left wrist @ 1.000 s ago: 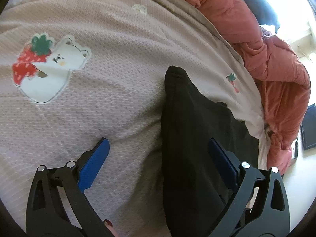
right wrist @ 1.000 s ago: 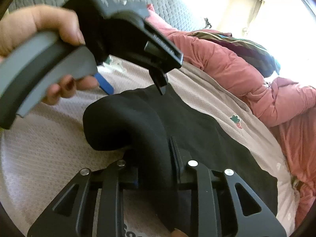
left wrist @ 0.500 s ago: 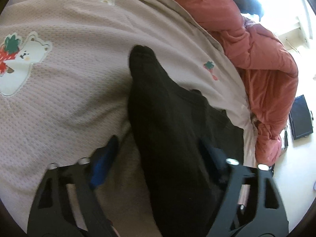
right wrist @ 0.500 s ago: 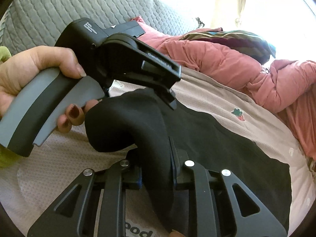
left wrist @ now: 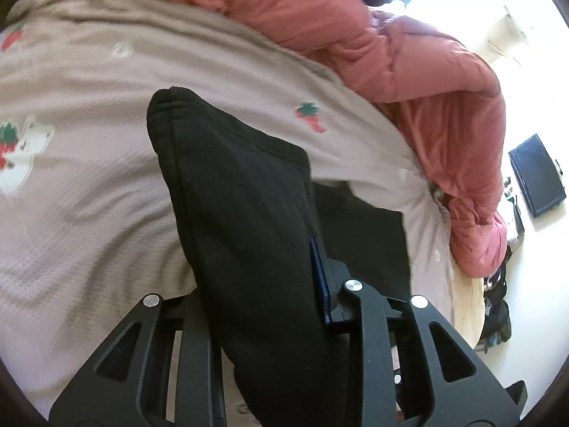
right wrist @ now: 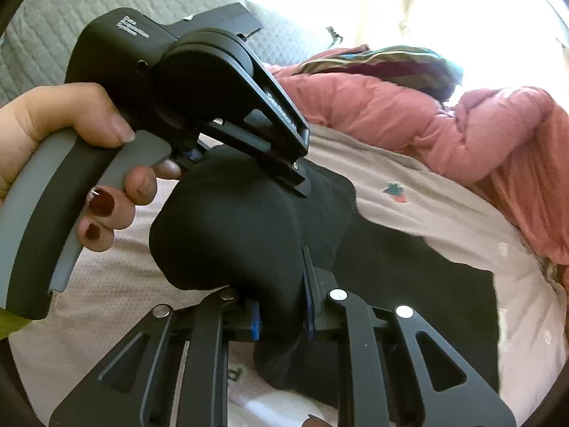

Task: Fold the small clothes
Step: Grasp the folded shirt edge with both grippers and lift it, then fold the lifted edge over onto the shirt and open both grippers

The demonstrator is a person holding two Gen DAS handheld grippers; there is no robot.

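Note:
A black garment (left wrist: 242, 195) lies partly on the bed, and one end of it is raised off the cover. My left gripper (left wrist: 256, 284) is closing on a thick fold of it. The right blue pad (left wrist: 318, 277) presses the cloth, while the cloth hides the left pad. In the right wrist view the same black garment (right wrist: 231, 220) bulges up between my right gripper (right wrist: 281, 309), whose jaws are closing tighter on it, both blue pads against the cloth. A hand (right wrist: 71, 124) holds the left gripper's handle (right wrist: 53, 213) just above that bulge.
The bed cover (left wrist: 89, 89) is pale pink with strawberry and bear prints. A bunched salmon-red duvet (left wrist: 391, 53) runs along the far side and right edge. A grey quilted headboard (right wrist: 106, 3) stands behind. A dark flat screen (left wrist: 537, 174) lies on the floor beyond the bed.
The left jaws went from wide open around the garment to closed on its fold. Both grippers rose, and the garment's end lifted off the cover.

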